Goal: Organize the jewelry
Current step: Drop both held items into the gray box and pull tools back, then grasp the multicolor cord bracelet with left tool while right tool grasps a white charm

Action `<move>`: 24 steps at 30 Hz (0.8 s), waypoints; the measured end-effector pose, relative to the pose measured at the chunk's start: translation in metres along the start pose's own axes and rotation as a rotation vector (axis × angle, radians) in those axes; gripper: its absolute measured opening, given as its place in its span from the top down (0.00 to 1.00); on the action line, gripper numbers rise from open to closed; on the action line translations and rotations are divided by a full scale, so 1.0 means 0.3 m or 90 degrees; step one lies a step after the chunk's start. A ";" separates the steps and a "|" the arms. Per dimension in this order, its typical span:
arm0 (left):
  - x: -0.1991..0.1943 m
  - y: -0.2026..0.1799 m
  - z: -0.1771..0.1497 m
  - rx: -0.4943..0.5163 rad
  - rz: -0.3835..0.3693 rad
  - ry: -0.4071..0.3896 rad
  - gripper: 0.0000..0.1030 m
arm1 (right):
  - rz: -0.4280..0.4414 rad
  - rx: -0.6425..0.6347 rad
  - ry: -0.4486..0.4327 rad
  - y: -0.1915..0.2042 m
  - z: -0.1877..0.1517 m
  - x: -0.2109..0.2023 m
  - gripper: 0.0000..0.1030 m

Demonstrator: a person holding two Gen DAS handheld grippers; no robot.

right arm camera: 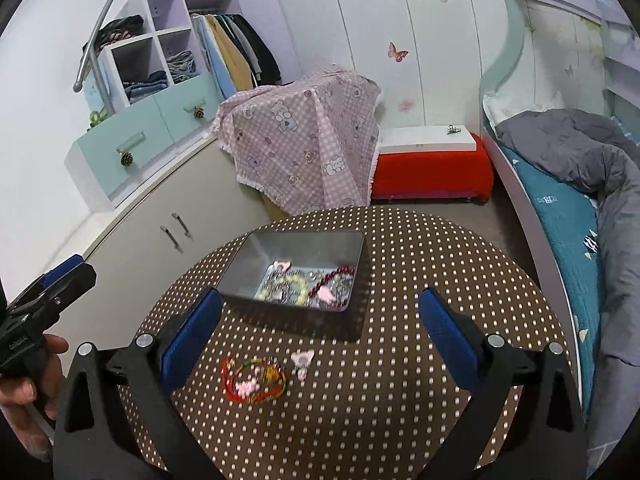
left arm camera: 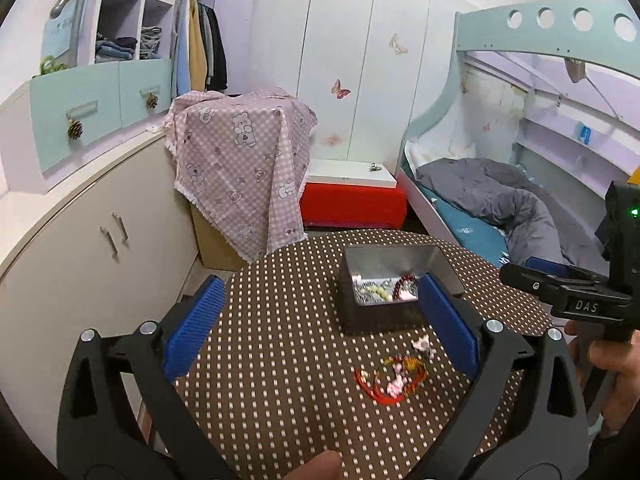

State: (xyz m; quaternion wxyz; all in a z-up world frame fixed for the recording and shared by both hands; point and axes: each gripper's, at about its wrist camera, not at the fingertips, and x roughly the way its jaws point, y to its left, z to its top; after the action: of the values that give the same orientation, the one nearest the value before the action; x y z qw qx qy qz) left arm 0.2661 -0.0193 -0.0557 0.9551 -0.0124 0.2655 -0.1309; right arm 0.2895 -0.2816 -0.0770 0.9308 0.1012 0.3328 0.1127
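Note:
An open metal tin (left arm camera: 386, 254) (right arm camera: 256, 250) sits on the round brown dotted table (left arm camera: 280, 360) (right arm camera: 420, 264) and holds beads, a red bead string and pink pieces. In front of it lie a bundle of red and yellow string bracelets with pink charms (left arm camera: 390, 378) (right arm camera: 256, 380) and a small pink hair clip (left arm camera: 423, 346) (right arm camera: 303, 362). My left gripper (left arm camera: 320, 320) is open and empty above the table, left of the bracelets. My right gripper (right arm camera: 320, 328) is open and empty above the table, near the clip. The right gripper also shows in the left view (left arm camera: 536, 272).
A box draped in pink checked cloth (left arm camera: 240, 160) (right arm camera: 304, 148) stands behind the table. A white cabinet (left arm camera: 100, 240) is to the left. A red bench (left arm camera: 352, 204) and a bunk bed with a grey duvet (left arm camera: 500, 200) are behind and to the right.

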 end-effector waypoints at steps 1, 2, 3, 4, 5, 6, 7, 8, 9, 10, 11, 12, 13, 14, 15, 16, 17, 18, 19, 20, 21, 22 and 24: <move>-0.009 0.002 -0.009 -0.001 0.001 -0.001 0.08 | -0.006 -0.002 -0.002 0.001 -0.011 -0.011 0.08; -0.018 0.002 -0.018 0.000 0.006 -0.003 0.08 | -0.011 -0.001 -0.003 0.003 -0.016 -0.017 0.08; -0.022 0.003 -0.024 -0.002 0.009 -0.003 0.07 | -0.014 0.000 -0.004 0.000 -0.022 -0.022 0.08; -0.023 0.007 -0.029 -0.005 0.011 -0.003 0.07 | -0.015 0.003 -0.004 -0.005 -0.029 -0.028 0.08; -0.023 0.012 -0.035 -0.009 0.011 -0.001 0.07 | -0.018 0.005 -0.003 -0.010 -0.036 -0.033 0.08; -0.019 0.018 -0.044 -0.012 0.012 0.003 0.07 | -0.024 0.006 -0.002 -0.014 -0.045 -0.037 0.08; -0.014 0.023 -0.055 -0.013 0.014 0.008 0.07 | -0.031 0.009 -0.002 -0.020 -0.053 -0.045 0.08; -0.012 0.028 -0.067 -0.010 0.015 0.010 0.07 | -0.032 0.011 -0.003 -0.023 -0.062 -0.054 0.08; -0.006 0.033 -0.085 -0.006 0.021 0.015 0.07 | -0.031 0.012 -0.002 -0.026 -0.075 -0.062 0.08; 0.005 0.039 -0.105 -0.004 0.028 0.023 0.07 | -0.034 0.009 0.001 -0.024 -0.087 -0.063 0.08; 0.009 0.040 -0.121 -0.005 0.029 0.028 0.07 | -0.036 0.005 0.004 -0.028 -0.095 -0.062 0.08; 0.034 0.040 -0.147 -0.007 0.026 0.047 0.07 | -0.037 0.002 0.008 -0.028 -0.108 -0.058 0.08; 0.047 0.042 -0.159 -0.008 0.025 0.057 0.07 | -0.037 0.004 0.019 -0.033 -0.122 -0.046 0.08; 0.070 0.043 -0.177 -0.005 0.030 0.071 0.08 | -0.036 0.009 0.026 -0.038 -0.135 -0.034 0.08; 0.082 0.044 -0.188 -0.001 0.032 0.078 0.08 | -0.034 0.012 0.031 -0.041 -0.143 -0.027 0.08; 0.100 0.040 -0.200 0.004 0.031 0.089 0.08 | -0.033 0.015 0.037 -0.044 -0.155 -0.016 0.08; 0.111 0.035 -0.210 0.008 0.028 0.098 0.08 | -0.033 0.017 0.042 -0.047 -0.164 -0.007 0.08; 0.133 0.026 -0.223 0.015 0.026 0.112 0.08 | -0.031 0.019 0.047 -0.049 -0.173 0.000 0.08; 0.152 0.013 -0.234 0.023 0.022 0.122 0.08 | -0.030 0.019 0.051 -0.050 -0.182 0.002 0.08; 0.170 -0.002 -0.242 0.031 0.018 0.130 0.08 | -0.032 0.018 0.053 -0.051 -0.190 0.002 0.08; 0.184 -0.012 -0.247 0.038 0.016 0.137 0.08 | -0.035 0.016 0.056 -0.053 -0.197 0.003 0.08; 0.203 -0.030 -0.253 0.051 0.013 0.146 0.08 | -0.038 0.016 0.057 -0.057 -0.201 0.004 0.08; 0.238 -0.061 -0.267 0.078 0.016 0.155 0.08 | -0.042 0.021 0.064 -0.069 -0.212 0.010 0.08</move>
State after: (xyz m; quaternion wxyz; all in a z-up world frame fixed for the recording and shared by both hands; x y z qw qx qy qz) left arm 0.2797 -0.0517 -0.1587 0.9165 0.0650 0.3709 -0.1349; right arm 0.2538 -0.2933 -0.1325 0.9142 0.0997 0.3844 0.0812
